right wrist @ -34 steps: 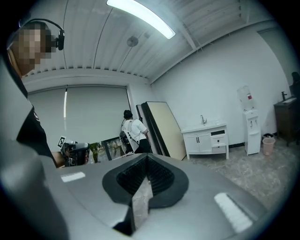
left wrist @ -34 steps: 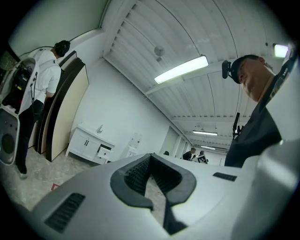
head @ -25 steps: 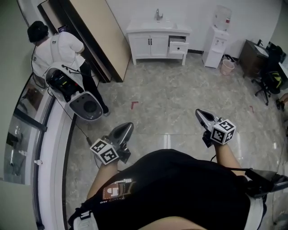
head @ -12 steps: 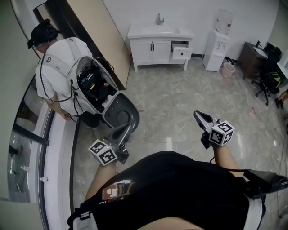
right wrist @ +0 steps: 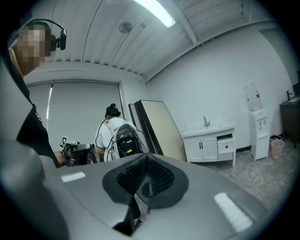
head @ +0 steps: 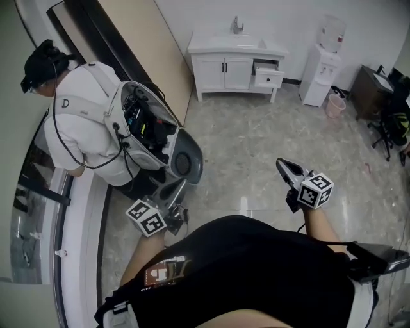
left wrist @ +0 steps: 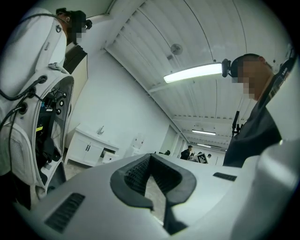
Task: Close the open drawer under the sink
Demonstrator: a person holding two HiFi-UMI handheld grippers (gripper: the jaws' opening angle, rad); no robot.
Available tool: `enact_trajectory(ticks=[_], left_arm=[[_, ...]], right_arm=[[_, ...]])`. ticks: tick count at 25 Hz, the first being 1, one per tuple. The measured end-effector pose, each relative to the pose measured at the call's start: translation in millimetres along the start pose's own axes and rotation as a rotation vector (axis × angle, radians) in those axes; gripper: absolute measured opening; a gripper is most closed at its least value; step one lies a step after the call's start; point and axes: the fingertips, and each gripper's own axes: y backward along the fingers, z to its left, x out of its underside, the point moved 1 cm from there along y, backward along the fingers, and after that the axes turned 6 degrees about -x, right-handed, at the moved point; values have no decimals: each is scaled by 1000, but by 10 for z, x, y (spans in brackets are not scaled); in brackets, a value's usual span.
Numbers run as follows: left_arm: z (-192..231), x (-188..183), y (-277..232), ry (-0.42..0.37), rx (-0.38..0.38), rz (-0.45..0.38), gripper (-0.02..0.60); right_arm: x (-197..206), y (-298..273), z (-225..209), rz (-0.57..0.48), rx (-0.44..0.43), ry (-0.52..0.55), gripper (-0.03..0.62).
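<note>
All three views face the far sink cabinet (head: 225, 72).

A white water dispenser (head: 322, 67) stands against the white wall (head: 192, 14) on grey marbled floor (head: 256, 157). Just right of it is a pink waste bin (head: 335, 106), farther right a dark desk (head: 371, 84) and office chair (head: 392, 125); well left, a tan board (head: 147, 45) leans.

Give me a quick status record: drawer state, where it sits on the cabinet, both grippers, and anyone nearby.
drawer: open, pulled out, top right of the sink cabinet
cabinet doors: shut
left gripper: jaws together, nothing held, far across the floor from the cabinet
right gripper: jaws together, nothing held, also far from the drawer
bystander: person in white with an open backpack, at the left, close to the left gripper
task: drawer not yet touched
</note>
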Motion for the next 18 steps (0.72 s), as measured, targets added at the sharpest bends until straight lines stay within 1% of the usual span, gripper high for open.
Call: enact_trajectory(ticks=[4, 10, 14, 18], left_arm=[[-65, -90, -609, -4, -39, -22, 0], [-269, -144, -1586, -5, -61, -38, 0], [-345, -131, -2129, -7, -55, -41, 0], [-344, -67, -2639, 2, -32, -32, 0]], right_arm=[[-242, -27, -651, 11, -33, -3, -6], [-739, 30, -1548, 7, -85, 24, -6], [-837, 129, -2024, 21, -87, 18, -6], [-900, 270, -2490, 19, -62, 6, -6]])
